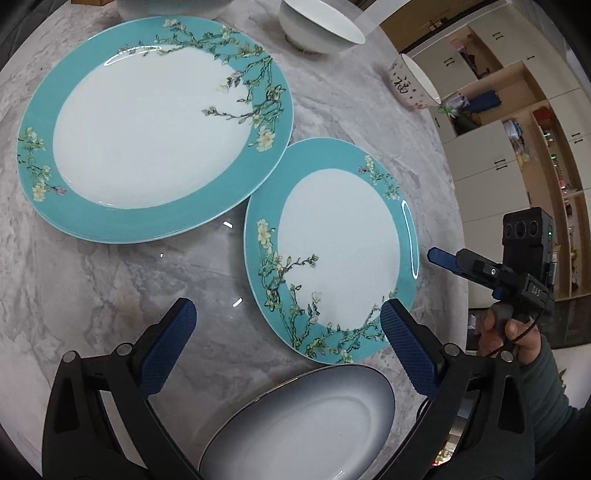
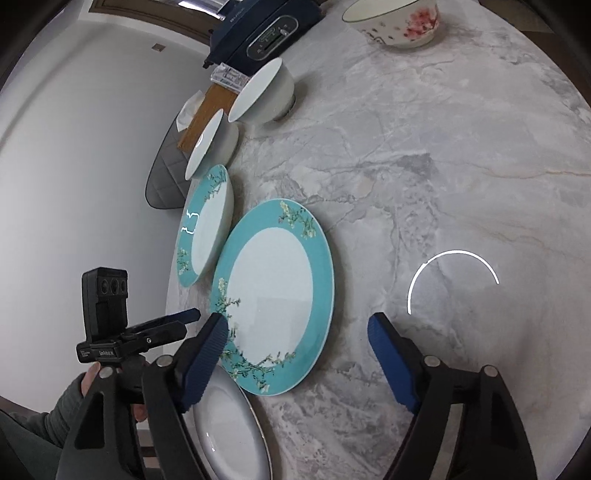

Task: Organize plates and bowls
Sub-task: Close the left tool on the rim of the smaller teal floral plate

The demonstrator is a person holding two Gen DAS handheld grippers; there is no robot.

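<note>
The left gripper (image 1: 288, 343) is spread wide and empty, the smaller teal floral plate (image 1: 332, 251) just ahead of its right finger. The right gripper (image 2: 295, 354), likewise released, hovers with that plate between its fingers. Best to catch the near rim squarely and lift level onto the larger teal plate (image 1: 155, 133).

Grey-veined marble table (image 2: 424, 155), dark blue appliance (image 2: 266, 33) at its far edge, wooden box (image 2: 207, 114) beside it, cream cabinets with open shelves (image 1: 509, 155) beyond

Both hand-held grippers, left (image 1: 288, 343) and right (image 2: 297, 354), wide apart.
</note>
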